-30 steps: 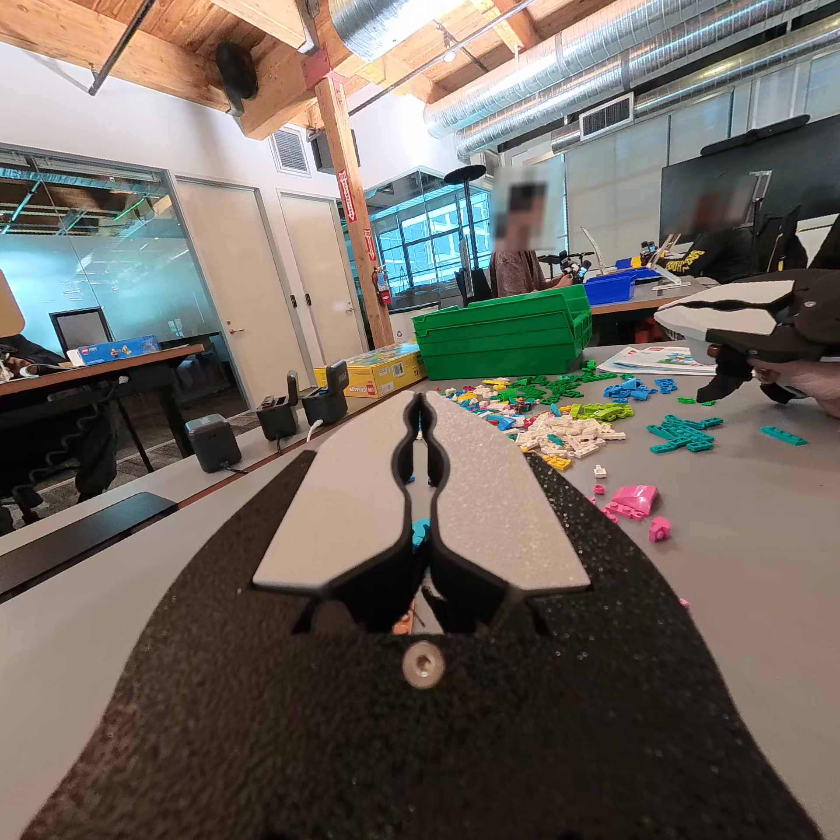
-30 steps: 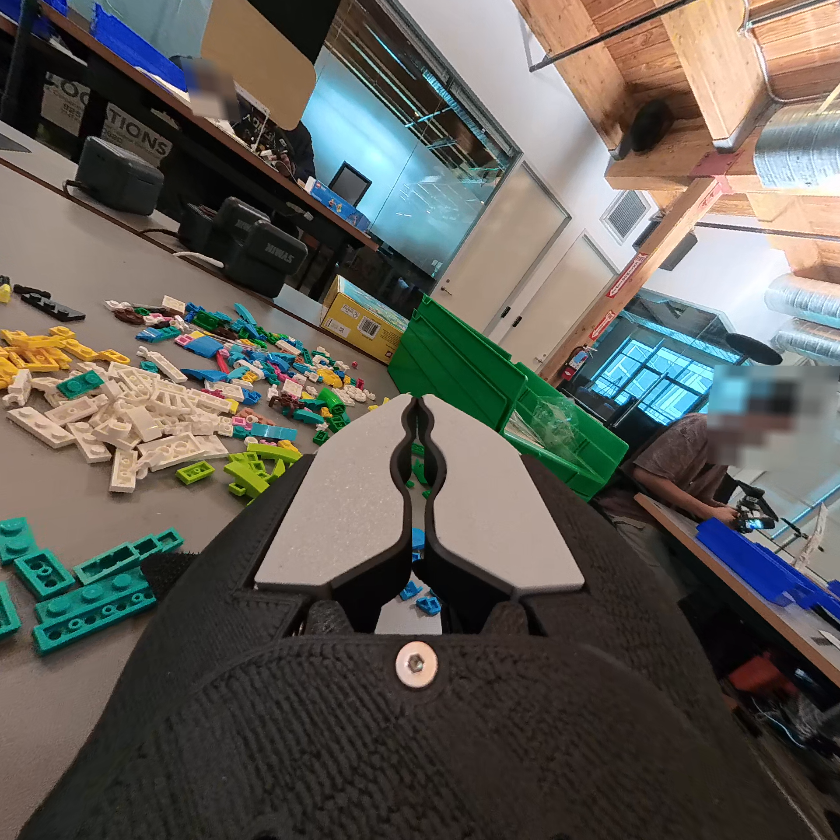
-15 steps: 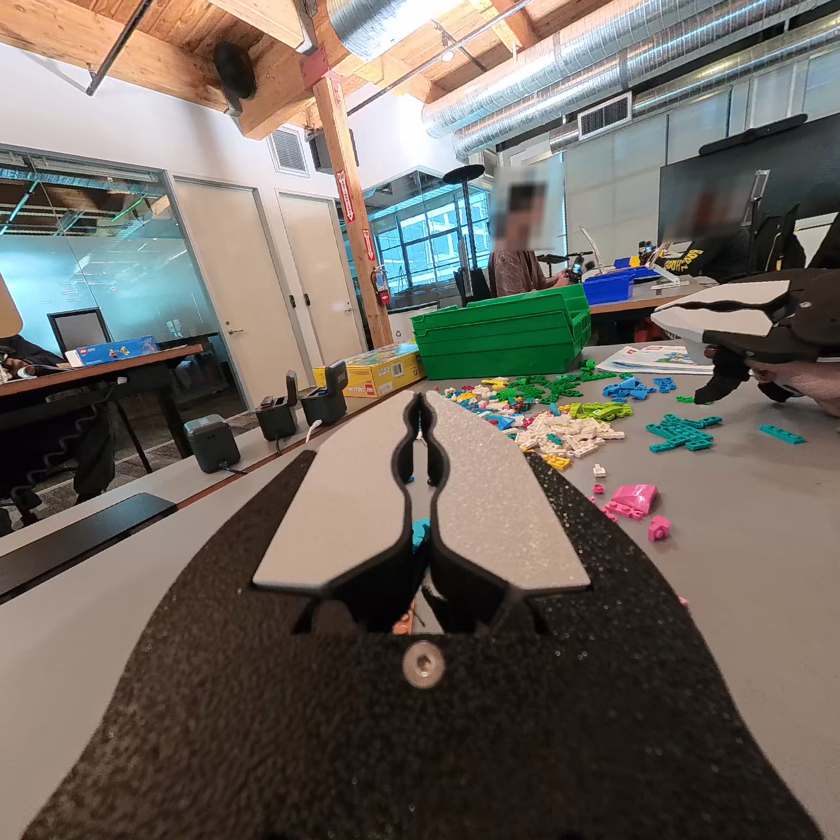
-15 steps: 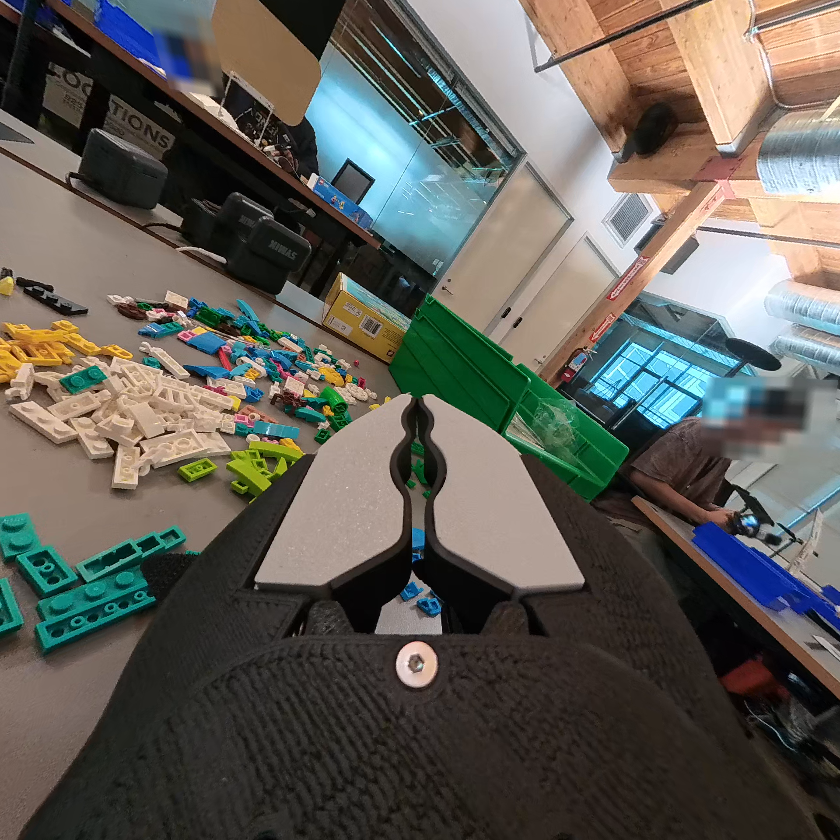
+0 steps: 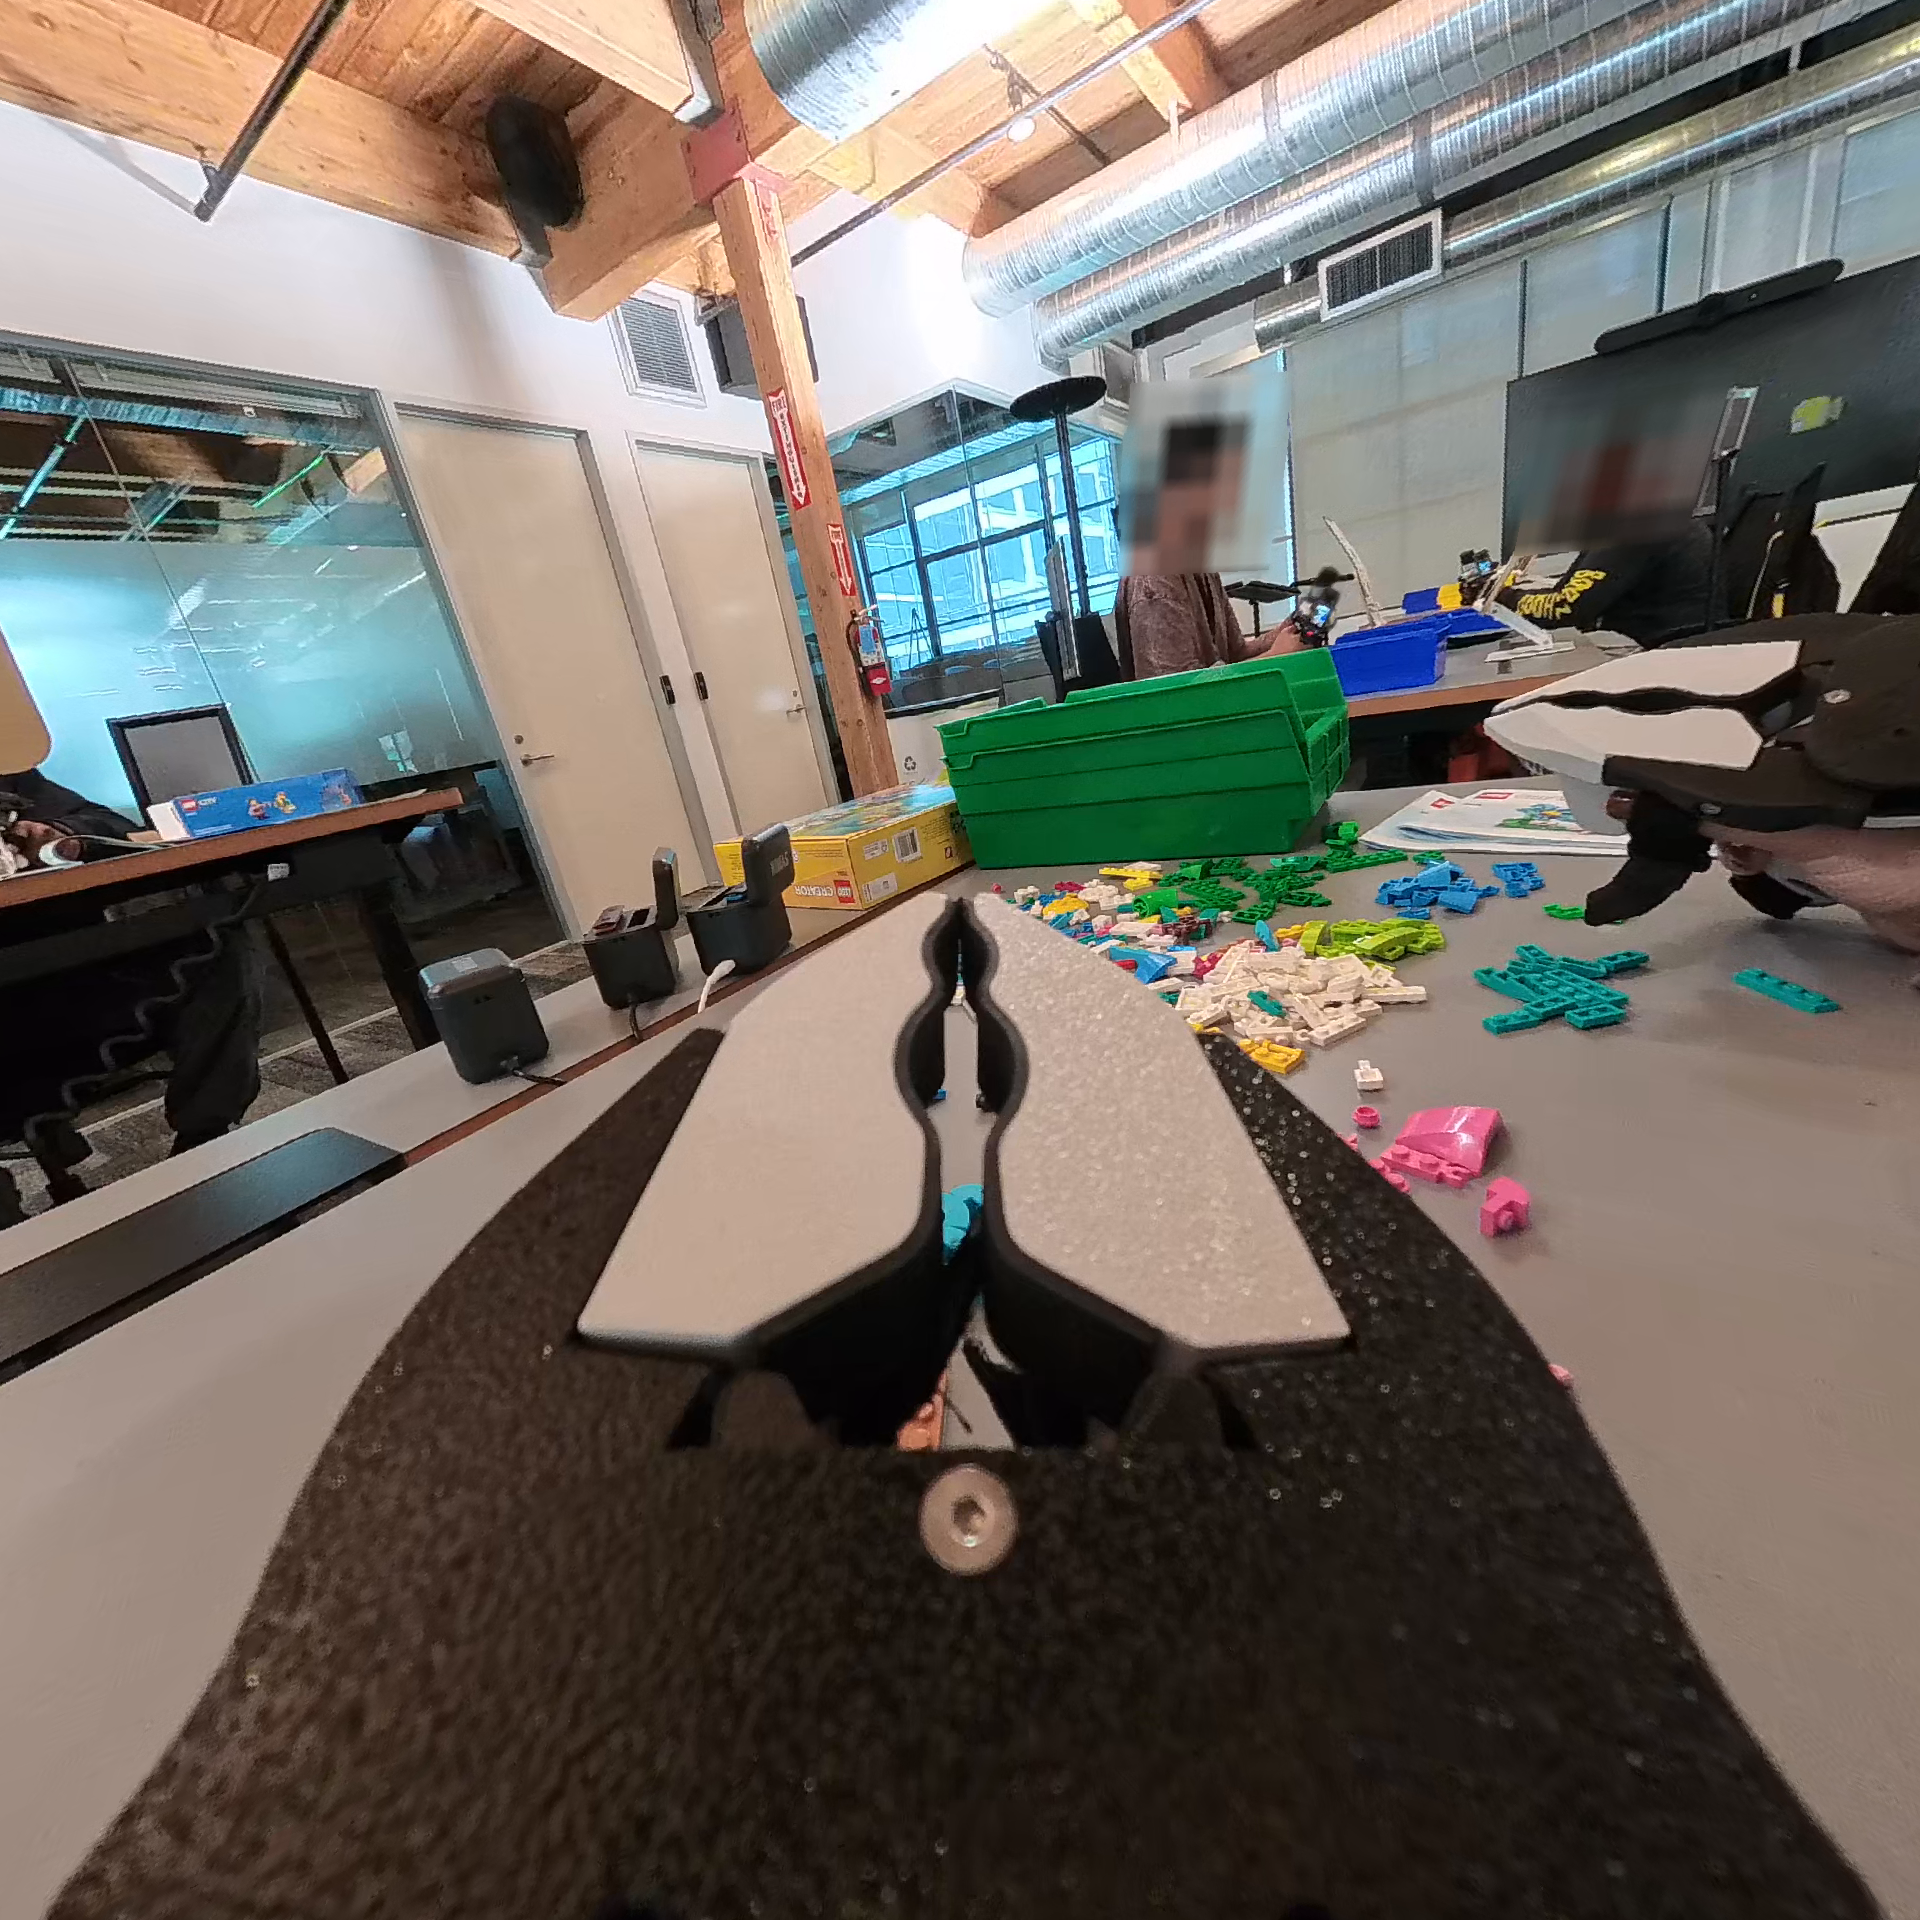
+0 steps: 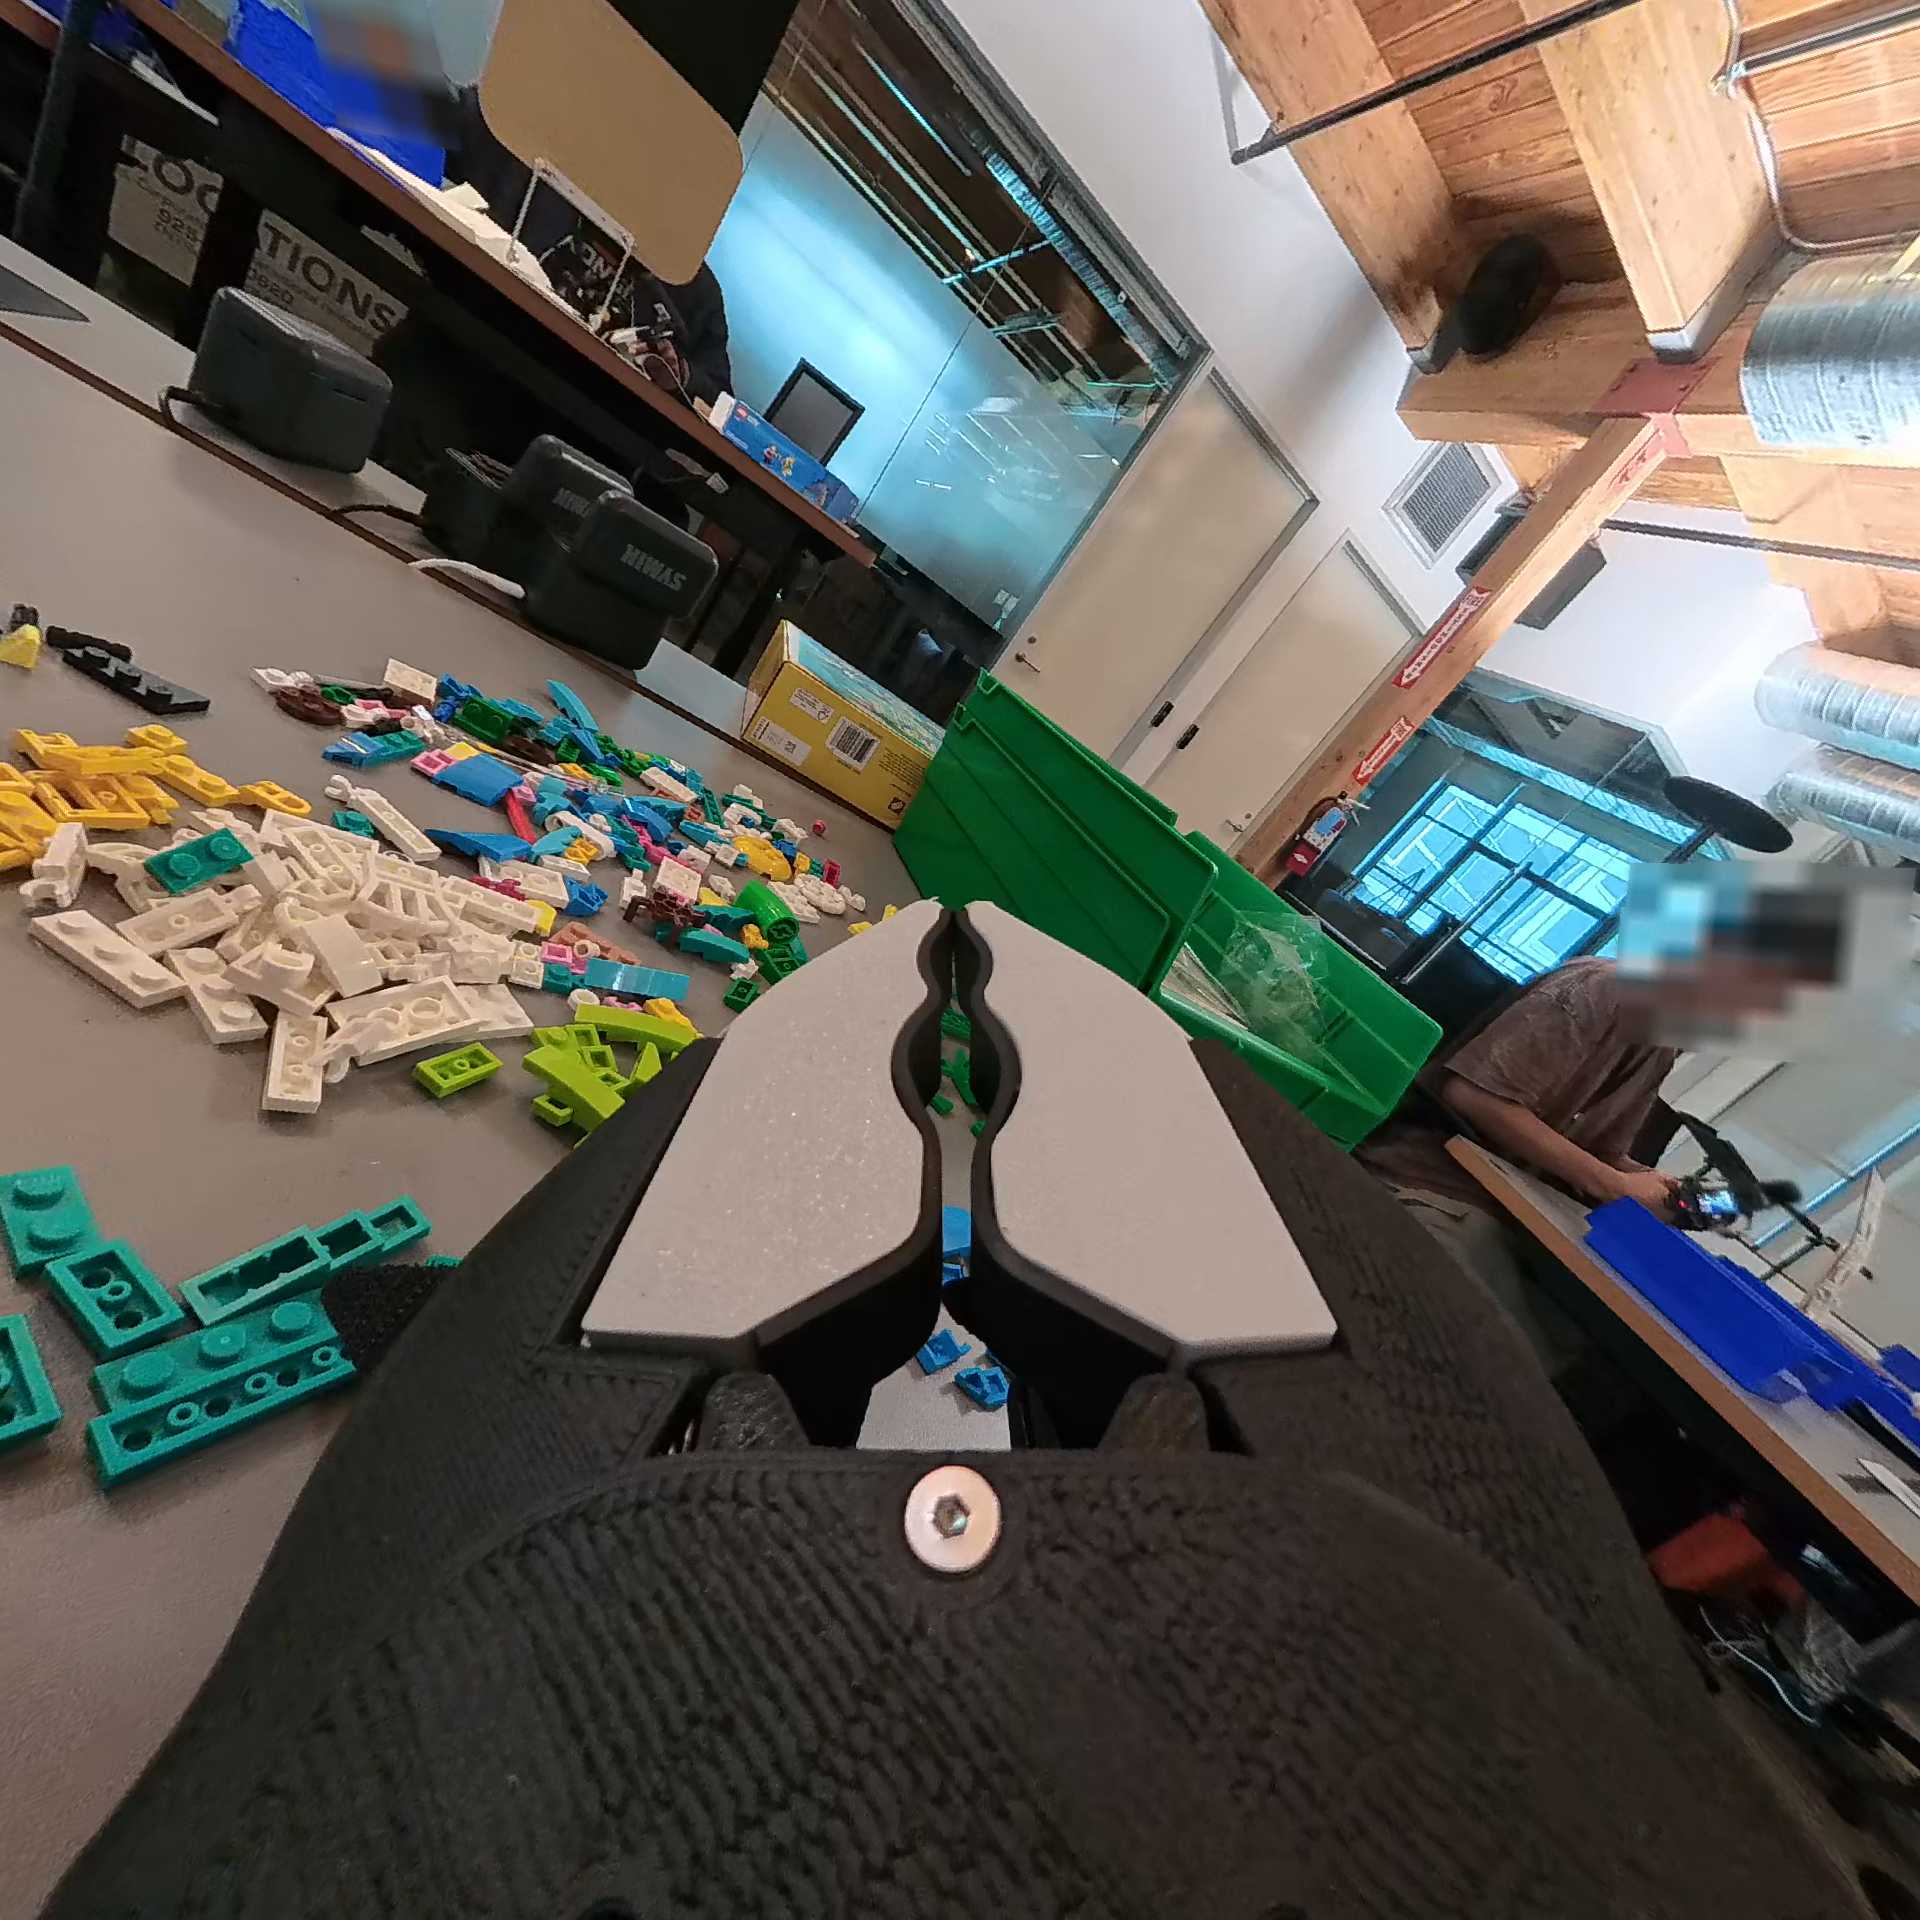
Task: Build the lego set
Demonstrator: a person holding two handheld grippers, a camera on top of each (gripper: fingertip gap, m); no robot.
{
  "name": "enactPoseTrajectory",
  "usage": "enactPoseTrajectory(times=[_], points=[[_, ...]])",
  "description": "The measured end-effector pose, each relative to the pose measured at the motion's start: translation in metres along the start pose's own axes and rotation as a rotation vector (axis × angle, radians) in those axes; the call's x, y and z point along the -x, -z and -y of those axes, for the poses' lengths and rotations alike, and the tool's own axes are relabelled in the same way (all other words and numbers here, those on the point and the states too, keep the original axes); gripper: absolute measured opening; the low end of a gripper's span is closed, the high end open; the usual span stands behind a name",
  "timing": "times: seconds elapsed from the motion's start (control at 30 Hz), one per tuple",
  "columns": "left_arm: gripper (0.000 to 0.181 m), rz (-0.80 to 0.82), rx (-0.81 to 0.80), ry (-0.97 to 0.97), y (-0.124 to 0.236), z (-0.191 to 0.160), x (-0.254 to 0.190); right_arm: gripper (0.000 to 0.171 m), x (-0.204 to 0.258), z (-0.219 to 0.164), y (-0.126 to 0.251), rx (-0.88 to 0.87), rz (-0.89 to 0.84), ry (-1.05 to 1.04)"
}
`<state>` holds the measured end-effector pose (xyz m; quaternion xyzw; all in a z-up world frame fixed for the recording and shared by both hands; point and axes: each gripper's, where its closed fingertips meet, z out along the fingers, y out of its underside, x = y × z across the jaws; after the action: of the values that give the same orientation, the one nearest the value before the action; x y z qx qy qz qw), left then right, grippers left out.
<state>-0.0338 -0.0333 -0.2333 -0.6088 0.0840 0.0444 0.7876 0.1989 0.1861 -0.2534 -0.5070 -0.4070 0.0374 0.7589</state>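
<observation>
Loose lego pieces lie sorted by colour on the grey table: a white pile, teal plates, pink pieces, yellow pieces and lime pieces. My left gripper is shut, low over the table to the left of the piles. A bit of turquoise shows through the gap behind its tips; I cannot tell whether it is gripped. My right gripper is shut and tilted above the teal plates. It also shows in the left wrist view, held by a hand.
Stacked green bins and a yellow box stand at the table's far side. An instruction booklet lies by the bins. Black chargers sit along the left edge. People sit at other tables behind. The left gripper's tips are roughly 30 centimeters from the right gripper's.
</observation>
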Motion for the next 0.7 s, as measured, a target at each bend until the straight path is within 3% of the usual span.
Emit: enactPoseTrajectory(times=[0.53,0.7], points=[[0.000,-0.004,0.001,-0.005,0.000,0.000,-0.001,0.000,0.003,0.000,0.000,0.002,0.016,-0.005],[0.000,-0.008,-0.001,-0.003,0.000,0.000,-0.001,0.006,0.028,0.001,-0.004,0.093,0.220,-0.174]])
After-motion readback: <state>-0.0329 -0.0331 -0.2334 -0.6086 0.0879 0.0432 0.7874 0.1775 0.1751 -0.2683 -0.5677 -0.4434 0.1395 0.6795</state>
